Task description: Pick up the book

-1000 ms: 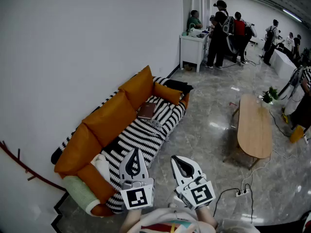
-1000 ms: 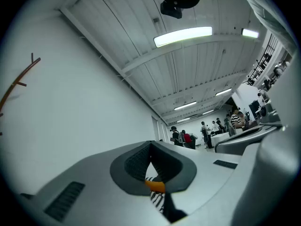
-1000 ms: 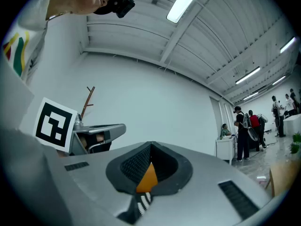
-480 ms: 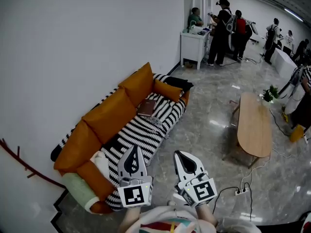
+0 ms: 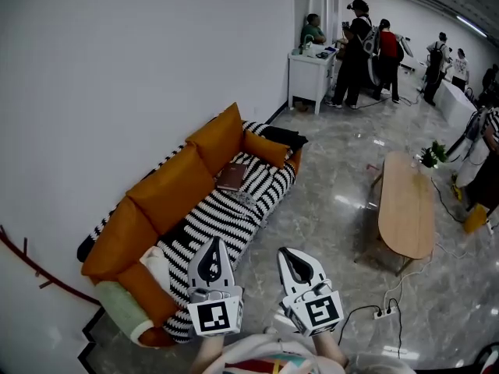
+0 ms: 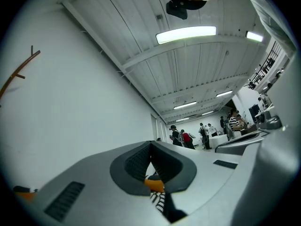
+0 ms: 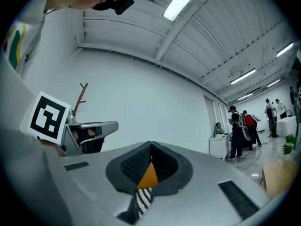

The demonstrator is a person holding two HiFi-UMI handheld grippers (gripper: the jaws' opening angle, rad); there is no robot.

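Both hands are low and close in front of you, claws side by side and roughly level, tips aimed at the near end of the sofa (image 5: 204,226).

- Left claw (image 5: 212,245): jaws together, pad on pad, gripping nothing. Only a sliver of orange cushion and striped cover shows past the tips in the left gripper view.
- Right claw (image 5: 288,254): jaws together as well, gripping nothing. It is just beside the left one, over the floor next to the sofa edge.

The book (image 5: 232,176) is well ahead of both claws, closer to the left claw's line. It lies flat on the striped seat toward the far end, against the orange back cushions (image 5: 173,187).

- Past the book: a small orange cushion (image 5: 267,148) and a dark bundle (image 5: 285,137) on the far arm.
- Left of the left claw: a pale green bolster (image 5: 122,308) at the sofa's near end.
- Between claws and book: the long stretch of striped seat.
- Right of the right claw: a power strip (image 5: 382,312) on the floor, then a low wooden counter (image 5: 405,213) with a plant (image 5: 430,154), well apart.
- Far ahead: people (image 5: 360,47) by a white counter (image 5: 310,76).
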